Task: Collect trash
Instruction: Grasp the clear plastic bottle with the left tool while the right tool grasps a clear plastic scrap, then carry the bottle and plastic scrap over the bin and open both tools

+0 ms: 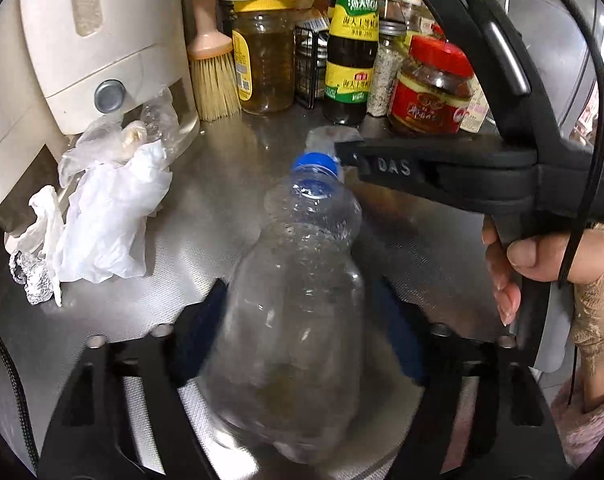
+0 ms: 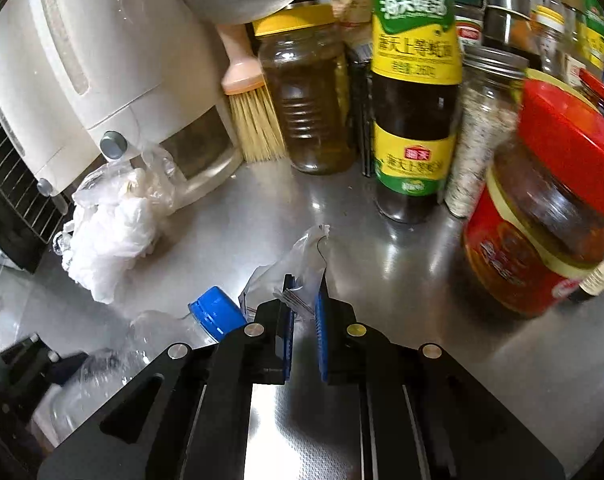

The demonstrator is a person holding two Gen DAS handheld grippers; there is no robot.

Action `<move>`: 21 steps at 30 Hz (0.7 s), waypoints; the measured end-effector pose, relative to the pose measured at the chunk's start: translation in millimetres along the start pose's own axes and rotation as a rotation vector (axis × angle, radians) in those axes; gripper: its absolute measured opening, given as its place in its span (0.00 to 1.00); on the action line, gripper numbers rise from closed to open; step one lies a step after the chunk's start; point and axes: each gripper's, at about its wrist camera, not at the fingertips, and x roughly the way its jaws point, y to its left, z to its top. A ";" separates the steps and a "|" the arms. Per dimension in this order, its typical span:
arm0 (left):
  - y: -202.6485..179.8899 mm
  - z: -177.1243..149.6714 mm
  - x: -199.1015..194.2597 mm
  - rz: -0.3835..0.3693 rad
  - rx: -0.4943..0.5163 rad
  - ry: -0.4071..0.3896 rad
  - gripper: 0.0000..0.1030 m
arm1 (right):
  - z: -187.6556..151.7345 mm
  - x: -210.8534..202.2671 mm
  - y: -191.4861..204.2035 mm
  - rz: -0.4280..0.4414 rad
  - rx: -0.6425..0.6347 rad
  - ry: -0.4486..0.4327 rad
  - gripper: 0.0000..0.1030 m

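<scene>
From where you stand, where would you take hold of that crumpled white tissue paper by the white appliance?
I would pinch the crumpled white tissue paper at its raised top folds, coming down from above. It lies loose and bunched on the steel counter, and the white appliance crowds the far side.

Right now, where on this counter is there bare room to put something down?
Bare steel counter lies between the crumpled tissue and the dark sauce bottle, in front of the brush. The back row of jars and the red-lidded jar side are crowded.
</scene>
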 end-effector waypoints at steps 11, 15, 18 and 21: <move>8.2 -32.6 -28.0 0.060 -0.082 0.016 0.57 | -15.7 -25.9 13.3 -0.016 -0.014 -0.002 0.11; 5.8 -61.4 -59.9 0.084 -0.127 -0.004 0.57 | -33.5 -62.5 27.8 -0.007 -0.036 -0.026 0.11; 0.8 -83.2 -84.2 0.091 -0.154 -0.021 0.57 | -51.0 -91.5 38.3 0.005 -0.059 -0.041 0.11; -6.7 -105.0 -111.2 0.097 -0.172 -0.049 0.57 | -71.8 -120.6 50.1 0.027 -0.078 -0.055 0.11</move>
